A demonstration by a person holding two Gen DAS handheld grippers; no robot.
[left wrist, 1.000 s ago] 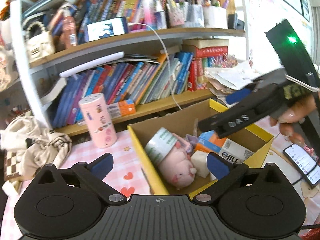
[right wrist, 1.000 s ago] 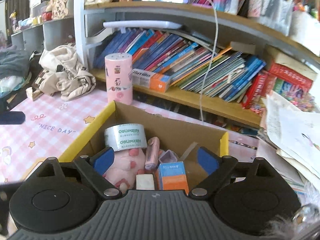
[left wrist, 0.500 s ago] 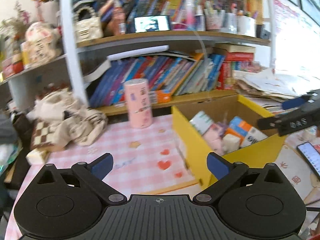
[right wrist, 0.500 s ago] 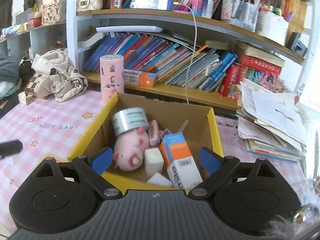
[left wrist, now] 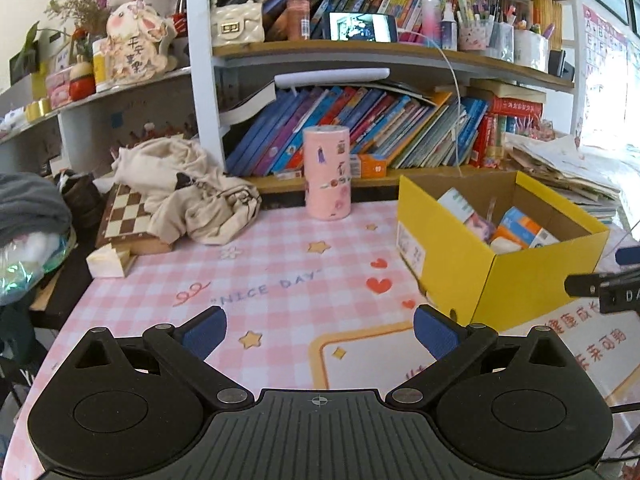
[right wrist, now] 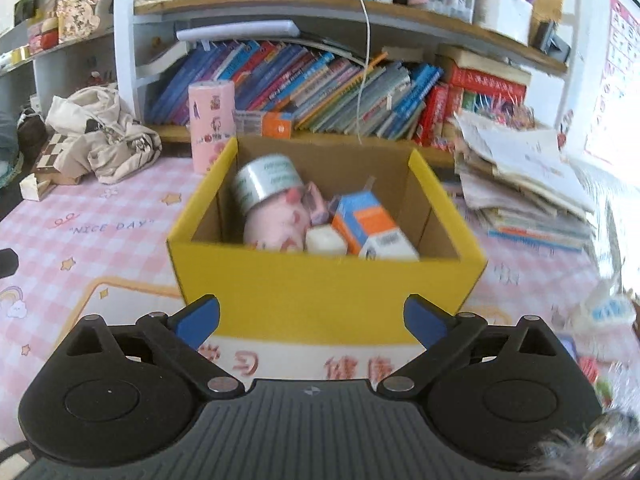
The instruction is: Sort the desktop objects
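Here I see a table [left wrist: 280, 272] covered by a pink checked mat printed "NICE DAY", with stars and hearts. Behind it stands a wooden bookshelf [left wrist: 360, 50] packed with leaning books, a phone with a lit screen, pen pots and a white quilted handbag. At the left of the table lie one crumpled cream cloth bag [left wrist: 188, 192] and one chessboard [left wrist: 124, 216], partly under the bag. One pink cylindrical container [left wrist: 327, 173] stands upright near the shelf edge. A stack of loose papers [right wrist: 528, 176] sits to the right.

One yellow cardboard box [right wrist: 320, 284] rests open on the table, right of centre. Inside I count one roll of silver tape [right wrist: 266, 182] lying on one pink plush pig [right wrist: 280, 220], one orange-and-blue carton [right wrist: 368, 220] and one white block [right wrist: 324, 240]. A further small pinkish item behind the pig is too hidden to identify. The box's front wall cuts off everything lower down.

The left hand-held gripper [left wrist: 320, 334] has its jaws spread wide over the bare mat, holding nothing. The right hand-held gripper [right wrist: 312, 322] has just been opening; its jaws stand wide before the box's front wall with nothing between them. The right edge of the right wrist view is blurred, and the small objects there cannot be made out.
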